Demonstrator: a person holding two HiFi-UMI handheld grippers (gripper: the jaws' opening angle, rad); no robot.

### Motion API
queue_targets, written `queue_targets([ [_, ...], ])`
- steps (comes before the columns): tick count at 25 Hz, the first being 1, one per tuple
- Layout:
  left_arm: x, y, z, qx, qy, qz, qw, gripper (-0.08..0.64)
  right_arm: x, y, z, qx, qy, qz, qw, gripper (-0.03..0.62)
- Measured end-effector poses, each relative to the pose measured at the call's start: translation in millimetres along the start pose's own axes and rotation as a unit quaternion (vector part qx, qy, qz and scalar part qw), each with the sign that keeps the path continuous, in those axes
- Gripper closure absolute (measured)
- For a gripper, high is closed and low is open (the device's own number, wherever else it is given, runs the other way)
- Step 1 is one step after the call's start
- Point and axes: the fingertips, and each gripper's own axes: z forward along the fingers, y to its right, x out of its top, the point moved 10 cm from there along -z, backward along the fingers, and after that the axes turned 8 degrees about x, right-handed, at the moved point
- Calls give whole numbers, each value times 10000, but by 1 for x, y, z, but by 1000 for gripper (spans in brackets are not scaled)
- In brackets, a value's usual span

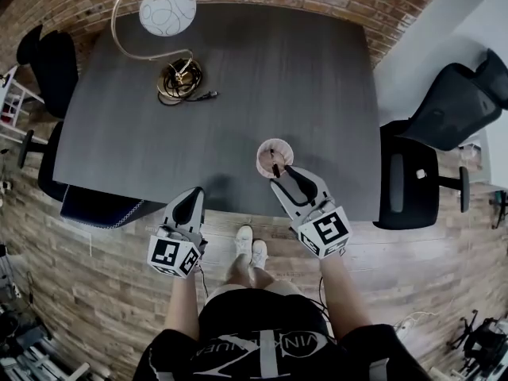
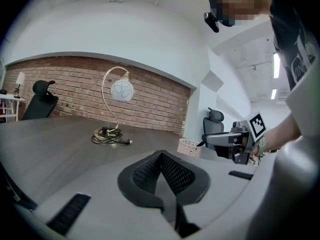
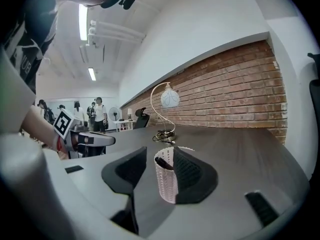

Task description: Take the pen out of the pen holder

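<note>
Right gripper (image 3: 160, 154) jaws apart astride pen holder (image 3: 166, 184), pen (image 3: 162, 161) tilted inside

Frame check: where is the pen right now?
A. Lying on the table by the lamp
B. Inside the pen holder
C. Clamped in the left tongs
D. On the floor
B: the dark pen sits inside the white pen holder, which shows between the open tongs of the right gripper.
</note>
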Motion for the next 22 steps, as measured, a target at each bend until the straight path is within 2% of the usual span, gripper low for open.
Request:
queue_targets([
  [8,-6,-6,11,-56,-45,-13,10000,545,-6,3,17,46,-332,-338,9989,440],
  [12,-9,-9,12,-25,-76,-48,10000,545,-3,-1,22,-37,-568,-208,9982,442],
  [14,-10,-10,13,-15,-81,-64,9999,545,-3,-2,22,-95,-653,-285,9974,456],
  [17,-9,-12,14,9,-101,-98,9999,545,-3,-1,23,-142,-690,-413,9967,480],
  [22,-11,-14,15,14,-108,-124,9999,545,-3,0,22,-144,-668,-353,9970,491],
])
